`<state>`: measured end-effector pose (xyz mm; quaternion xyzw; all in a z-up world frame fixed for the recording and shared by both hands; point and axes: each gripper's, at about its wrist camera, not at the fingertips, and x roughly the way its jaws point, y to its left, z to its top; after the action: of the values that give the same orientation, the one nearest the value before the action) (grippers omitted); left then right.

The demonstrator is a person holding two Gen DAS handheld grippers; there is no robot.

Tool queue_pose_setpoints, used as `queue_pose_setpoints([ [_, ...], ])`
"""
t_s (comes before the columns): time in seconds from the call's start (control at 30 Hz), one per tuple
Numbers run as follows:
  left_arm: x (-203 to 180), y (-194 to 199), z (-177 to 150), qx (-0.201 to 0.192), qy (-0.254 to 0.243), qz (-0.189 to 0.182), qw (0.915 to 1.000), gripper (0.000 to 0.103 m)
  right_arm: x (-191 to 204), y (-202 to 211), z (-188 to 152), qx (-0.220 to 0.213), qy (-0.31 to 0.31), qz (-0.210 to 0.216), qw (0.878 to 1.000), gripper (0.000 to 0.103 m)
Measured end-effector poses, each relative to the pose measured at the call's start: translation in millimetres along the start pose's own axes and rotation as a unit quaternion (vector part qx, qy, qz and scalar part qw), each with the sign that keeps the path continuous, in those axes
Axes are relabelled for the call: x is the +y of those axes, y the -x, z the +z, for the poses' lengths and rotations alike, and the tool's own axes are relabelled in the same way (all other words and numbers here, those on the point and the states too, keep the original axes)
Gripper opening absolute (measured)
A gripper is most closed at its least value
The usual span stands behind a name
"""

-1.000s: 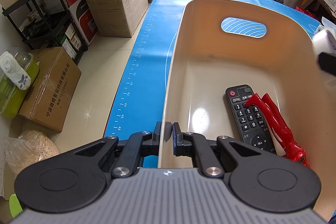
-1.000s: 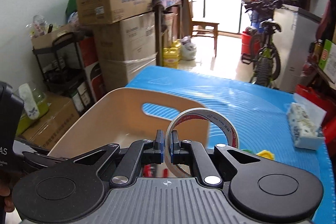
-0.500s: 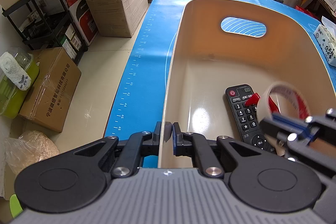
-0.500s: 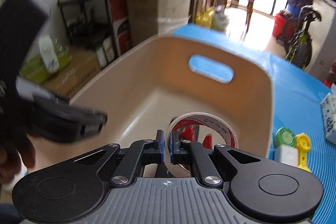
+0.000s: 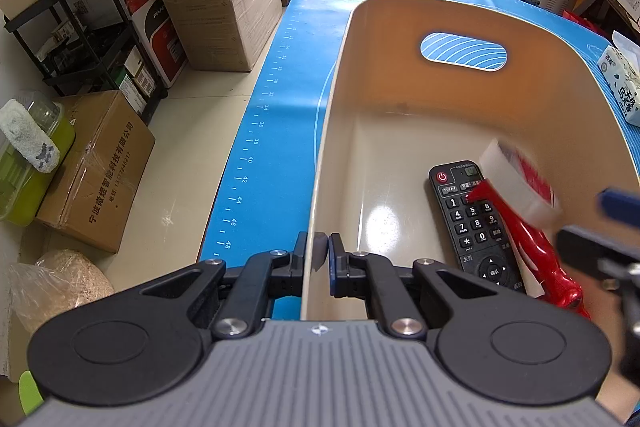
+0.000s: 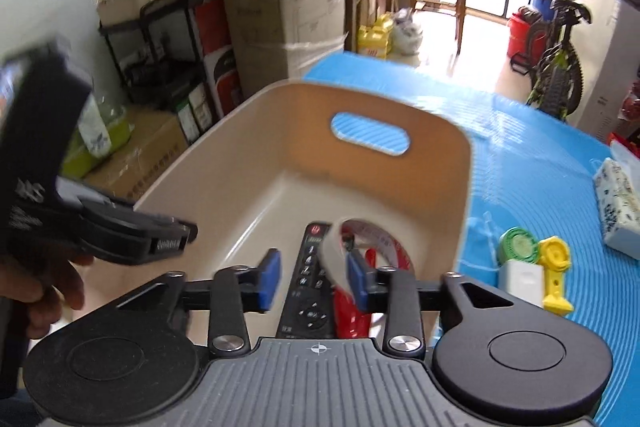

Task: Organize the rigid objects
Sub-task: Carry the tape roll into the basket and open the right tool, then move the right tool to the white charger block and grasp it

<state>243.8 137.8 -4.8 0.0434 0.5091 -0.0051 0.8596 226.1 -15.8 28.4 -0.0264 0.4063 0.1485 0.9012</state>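
Now tape roll dropping (blurred), beige bin

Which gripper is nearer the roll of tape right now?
Right. The right gripper, its fingers just opened, sits over the bin with the tape roll just ahead, unpinched. The left gripper is clamped on the bin's near rim, farther away.

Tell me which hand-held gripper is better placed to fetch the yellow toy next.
Right hand-held gripper: open, tape roll released, yellow toy beside it. Left is shut on the bin wall.
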Motion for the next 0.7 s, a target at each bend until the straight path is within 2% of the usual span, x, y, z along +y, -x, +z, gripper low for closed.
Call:
queue_pose_setpoints([
  [0.2, 0, 0, 0, 0.0, 0.0, 0.0, 1.0, 0.011, -28, 29, -3, -0.029, -0.022, -0.025, 0.999, 0.076],
  [0.37, 0, 0, 0, 0.0, 0.0, 0.0, 1.0, 0.011, -54, 46, -13, -0.047, -0.029, -0.062, 0.997, 0.081],
  [0.7, 1, -1, -1, 0.0, 0.002, -0.002, 1.0, 0.011, -95, 36, -50, 0.011, -0.049, -0.105, 0.993, 0.081],
])
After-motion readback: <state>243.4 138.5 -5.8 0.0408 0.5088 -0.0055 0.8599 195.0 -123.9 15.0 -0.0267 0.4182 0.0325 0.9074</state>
